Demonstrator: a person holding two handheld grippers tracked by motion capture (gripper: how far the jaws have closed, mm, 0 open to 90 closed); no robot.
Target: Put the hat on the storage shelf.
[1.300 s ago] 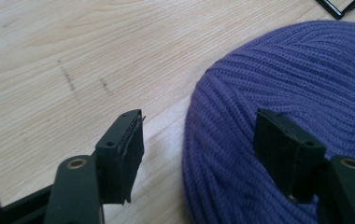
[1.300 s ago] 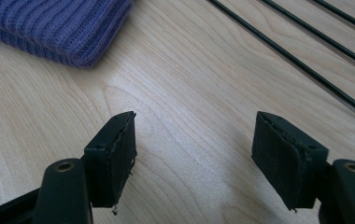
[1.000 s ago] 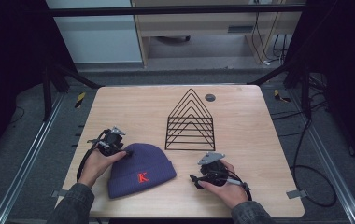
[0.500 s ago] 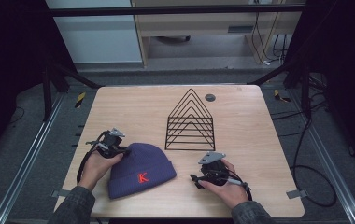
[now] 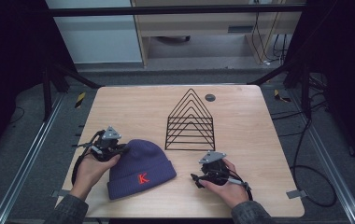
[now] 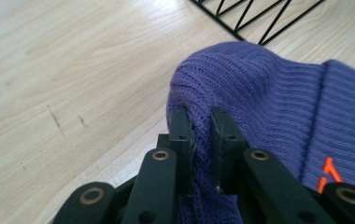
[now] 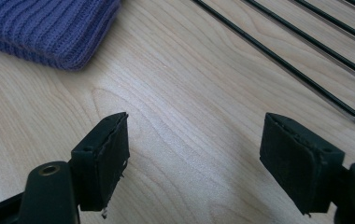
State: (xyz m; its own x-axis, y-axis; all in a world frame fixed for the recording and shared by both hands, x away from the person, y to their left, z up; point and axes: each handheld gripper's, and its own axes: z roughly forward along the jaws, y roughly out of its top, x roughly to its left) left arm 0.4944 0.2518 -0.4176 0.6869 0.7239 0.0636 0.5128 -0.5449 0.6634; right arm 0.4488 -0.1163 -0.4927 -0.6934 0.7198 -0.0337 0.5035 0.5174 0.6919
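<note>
A purple knit hat (image 5: 138, 170) with an orange K lies flat on the wooden table (image 5: 133, 107) near the front. My left gripper (image 5: 122, 150) is at the hat's left end, shut on a fold of the knit hat (image 6: 269, 93); its jaws (image 6: 200, 121) pinch the fabric at the crown. My right gripper (image 5: 195, 179) rests low on the table to the right of the hat. Its jaws (image 7: 194, 149) stand wide and have just been opening, with bare wood between them. The hat's cuff (image 7: 45, 23) lies a little beyond them.
A black wire rack (image 5: 189, 123) of nested triangles stands mid-table behind the hat, its base wires close past my right gripper (image 7: 306, 51). A small dark disc (image 5: 209, 97) sits near the table's far edge. Bare wood spreads at the left and far right.
My left hand has lifted slightly with the hat's crown in its gripper, raising that end of the hat. The right hand has stayed where it was.
</note>
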